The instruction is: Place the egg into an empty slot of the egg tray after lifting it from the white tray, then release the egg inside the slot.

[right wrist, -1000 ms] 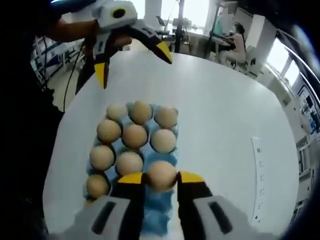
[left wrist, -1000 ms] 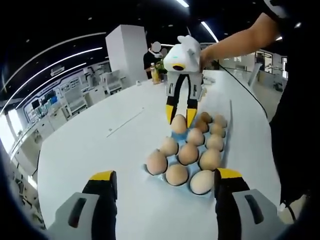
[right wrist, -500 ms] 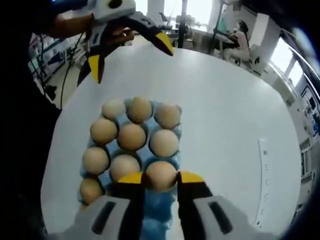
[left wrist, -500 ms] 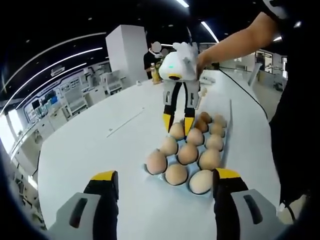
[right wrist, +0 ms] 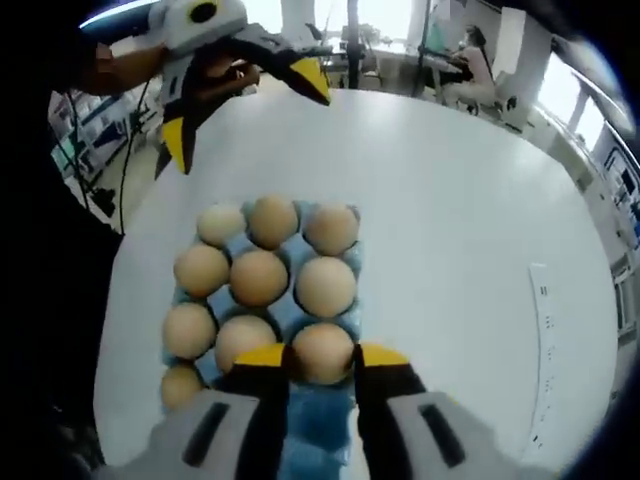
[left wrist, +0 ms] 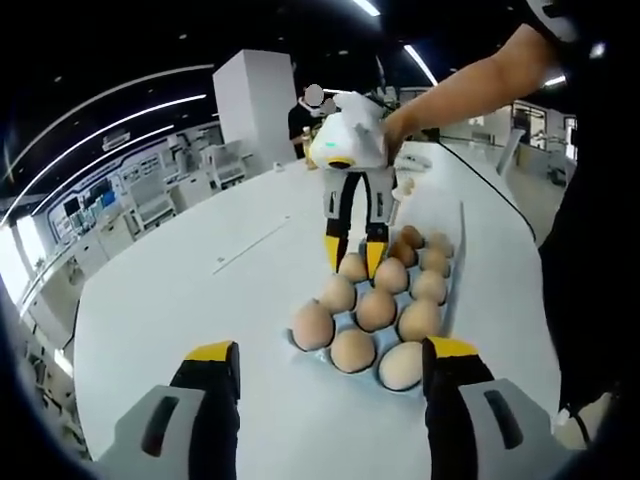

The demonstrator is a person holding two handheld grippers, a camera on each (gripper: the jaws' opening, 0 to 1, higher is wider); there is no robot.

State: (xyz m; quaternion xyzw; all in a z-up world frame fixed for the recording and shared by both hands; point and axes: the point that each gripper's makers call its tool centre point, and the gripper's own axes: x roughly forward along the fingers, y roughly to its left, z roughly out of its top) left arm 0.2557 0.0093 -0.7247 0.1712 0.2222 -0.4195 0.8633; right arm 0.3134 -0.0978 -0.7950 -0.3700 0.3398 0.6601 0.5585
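While the right gripper pinches the egg over the blue egg tray, at 6 o'clock of the filled rows, the left gripper hovers with jaws spread wide, tray at its 12 o'clock on the white table.

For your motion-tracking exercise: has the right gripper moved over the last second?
Yes. The right gripper, shut on an egg, has come down toward the blue egg tray, judged in the left gripper view.
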